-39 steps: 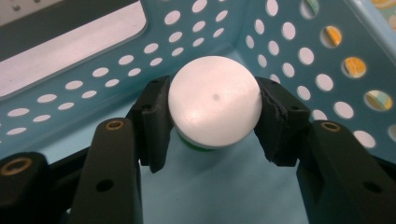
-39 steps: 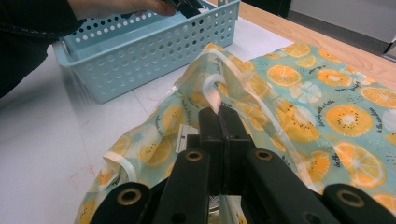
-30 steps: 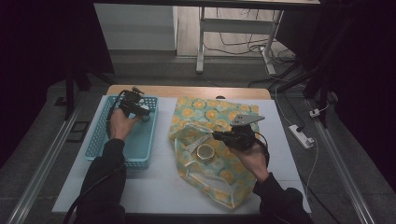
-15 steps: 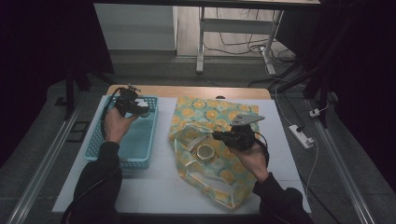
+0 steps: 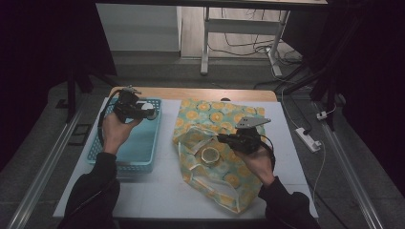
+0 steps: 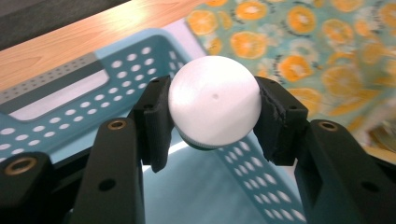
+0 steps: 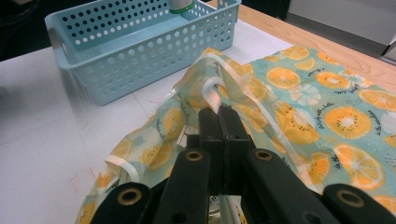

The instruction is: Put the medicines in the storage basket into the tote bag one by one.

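A white round-topped object [image 6: 214, 106] with a green lower part sits between the jaws of my left gripper [image 6: 212, 116], which is shut on it. In the high view that gripper [image 5: 141, 111] hangs over the far end of the blue perforated basket [image 5: 138, 152]. My right gripper [image 7: 219, 112] is shut on the white-edged rim of the orange-print bag [image 7: 327, 116]. In the high view the right gripper [image 5: 221, 139] holds the bag's mouth up, and a round tin [image 5: 209, 155] lies inside the bag [image 5: 210, 114].
The basket [image 7: 130, 51] stands left of the bag on a white table top [image 5: 162, 191]. A wooden strip [image 5: 191, 93] runs along the far edge. A power strip [image 5: 308, 139] and cables lie off the right side.
My left hand has lifted a little with the white object, staying above the basket's far end. The right hand and the bag have not moved.
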`<action>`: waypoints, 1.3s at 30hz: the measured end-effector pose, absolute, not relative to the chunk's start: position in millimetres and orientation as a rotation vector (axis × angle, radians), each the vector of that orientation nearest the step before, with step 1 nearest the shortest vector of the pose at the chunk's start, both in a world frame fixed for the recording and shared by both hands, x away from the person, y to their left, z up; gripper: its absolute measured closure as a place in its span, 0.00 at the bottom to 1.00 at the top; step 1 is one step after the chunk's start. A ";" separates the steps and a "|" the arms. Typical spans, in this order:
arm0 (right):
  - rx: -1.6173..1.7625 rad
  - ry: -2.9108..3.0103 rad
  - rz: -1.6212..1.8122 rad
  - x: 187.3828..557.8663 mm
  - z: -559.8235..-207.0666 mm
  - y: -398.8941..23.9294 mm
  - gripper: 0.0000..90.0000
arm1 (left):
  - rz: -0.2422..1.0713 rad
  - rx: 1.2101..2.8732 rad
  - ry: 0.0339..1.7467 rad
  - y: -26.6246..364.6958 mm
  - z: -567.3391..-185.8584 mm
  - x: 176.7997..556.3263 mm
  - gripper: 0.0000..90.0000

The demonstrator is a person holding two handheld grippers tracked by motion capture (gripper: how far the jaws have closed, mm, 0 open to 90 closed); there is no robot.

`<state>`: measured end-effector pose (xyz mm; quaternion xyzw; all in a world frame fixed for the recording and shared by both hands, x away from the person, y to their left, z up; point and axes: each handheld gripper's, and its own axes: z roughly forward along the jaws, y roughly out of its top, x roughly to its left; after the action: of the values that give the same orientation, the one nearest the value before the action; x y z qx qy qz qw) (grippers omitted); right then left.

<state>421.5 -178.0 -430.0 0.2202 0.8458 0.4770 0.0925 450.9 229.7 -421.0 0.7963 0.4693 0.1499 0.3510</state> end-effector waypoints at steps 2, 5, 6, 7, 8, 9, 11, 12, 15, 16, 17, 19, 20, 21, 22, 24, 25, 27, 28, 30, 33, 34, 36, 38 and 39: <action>0.654 2.511 1.416 421.7 -430.0 -178.3 0.99 | 0.377 2.055 1.196 227.7 -418.9 444.8 0.56; 0.654 2.510 1.415 421.7 -430.0 -178.2 0.99 | 0.362 2.056 1.151 222.1 -415.5 433.4 0.56; 0.654 2.510 1.415 421.7 -429.9 -178.2 0.99 | 0.359 2.057 1.137 219.5 -414.7 429.8 0.56; 0.655 2.510 1.415 421.6 -429.9 -178.1 0.99 | 0.354 2.062 1.125 216.5 -414.2 426.4 0.56; 0.655 2.510 1.415 421.6 -430.0 -178.0 0.99 | 0.349 2.069 1.110 213.4 -413.8 423.0 0.56; 0.655 2.511 1.414 421.5 -429.9 -177.9 0.99 | 0.343 2.073 1.095 210.2 -413.7 419.8 0.56; 0.656 2.510 1.414 421.5 -429.8 -177.9 0.99 | 0.330 2.092 1.067 203.2 -414.0 414.3 0.56; 0.656 2.510 1.414 421.5 -429.8 -177.9 0.99 | 0.324 2.100 1.054 199.7 -414.6 412.0 0.56; 0.656 2.511 1.413 421.6 -429.8 -177.9 0.99 | 0.300 2.120 1.017 189.2 -417.1 406.5 0.56; 0.657 2.509 1.414 421.5 -429.8 -177.9 0.99 | 0.291 2.126 1.004 185.7 -418.0 405.0 0.56; 0.657 2.510 1.414 421.5 -429.8 -177.9 0.99 | 0.283 2.129 0.992 182.4 -419.0 403.5 0.56; 0.657 2.509 1.413 421.5 -429.7 -178.0 0.99 | 0.257 2.129 0.973 175.9 -421.9 400.9 0.56; 0.658 2.508 1.413 421.5 -429.6 -178.1 0.99 | 0.243 2.132 0.962 173.7 -423.0 400.2 0.56; 0.658 2.508 1.413 421.6 -429.6 -178.2 0.99 | 0.229 2.130 0.952 169.1 -425.2 399.0 0.56; 0.659 2.508 1.413 421.7 -429.6 -178.4 0.99 | 0.222 2.138 0.941 165.5 -426.8 398.2 0.56; 0.660 2.507 1.413 421.8 -429.6 -178.5 0.99 | 0.205 2.148 0.924 158.4 -430.0 397.1 0.56; 0.659 2.506 1.416 422.0 -429.8 -178.6 0.99 | 0.196 2.154 0.915 154.8 -431.4 396.7 0.56; 0.662 2.506 1.415 422.4 -430.0 -178.9 0.99 | 0.183 2.167 0.900 147.2 -434.5 396.3 0.56; 0.664 2.506 1.414 422.5 -430.0 -179.1 0.99 | 0.174 2.173 0.892 143.3 -436.0 396.2 0.56; 0.665 2.506 1.410 422.8 -430.0 -179.4 0.99 | 0.164 2.183 0.877 135.5 -438.9 396.0 0.56; 0.666 2.504 1.414 422.7 -429.7 -179.4 0.99 | 0.146 2.201 0.851 123.1 -442.7 396.3 0.56; 0.665 2.504 1.415 422.6 -429.5 -179.3 0.99 | 0.142 2.207 0.844 118.9 -444.0 396.5 0.56; 0.664 2.503 1.414 422.3 -429.1 -179.3 0.99 | 0.135 2.219 0.829 111.1 -446.3 397.2 0.56; 0.663 2.502 1.416 422.2 -428.9 -179.2 0.99 | 0.126 2.228 0.821 104.5 -448.4 398.5 0.56; 0.663 2.501 1.419 422.2 -428.9 -179.2 0.99 | 0.126 2.232 0.815 100.2 -449.7 399.5 0.56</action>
<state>422.2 -179.2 -428.9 0.2235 0.8437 0.4786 0.0953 399.5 100.2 -449.7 0.8707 0.3180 0.0492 0.3718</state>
